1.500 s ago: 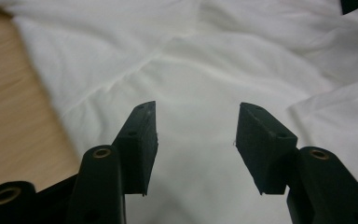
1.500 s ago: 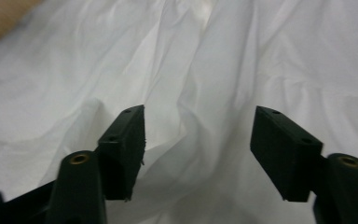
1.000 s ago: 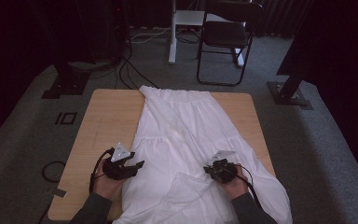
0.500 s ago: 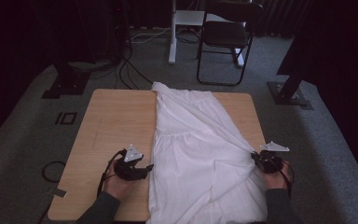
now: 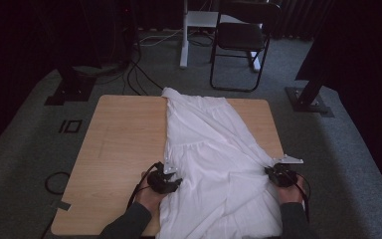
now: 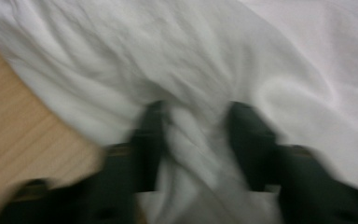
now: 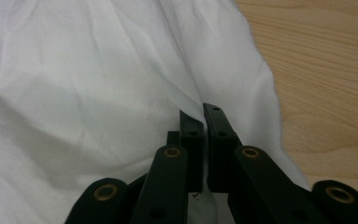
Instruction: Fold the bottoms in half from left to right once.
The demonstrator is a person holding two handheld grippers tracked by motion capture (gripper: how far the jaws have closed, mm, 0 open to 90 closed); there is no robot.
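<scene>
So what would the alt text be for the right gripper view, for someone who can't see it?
Two black jaws of the right gripper rise from the bottom edge, pinched shut on a fold of a white garment that spreads in soft wrinkles across most of the picture. A strip of light wooden table shows along the right side.

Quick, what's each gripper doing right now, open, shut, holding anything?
Left gripper: jaws have just been closing on a bunch of the white cloth.
Right gripper: shut on the cloth's edge.
</scene>
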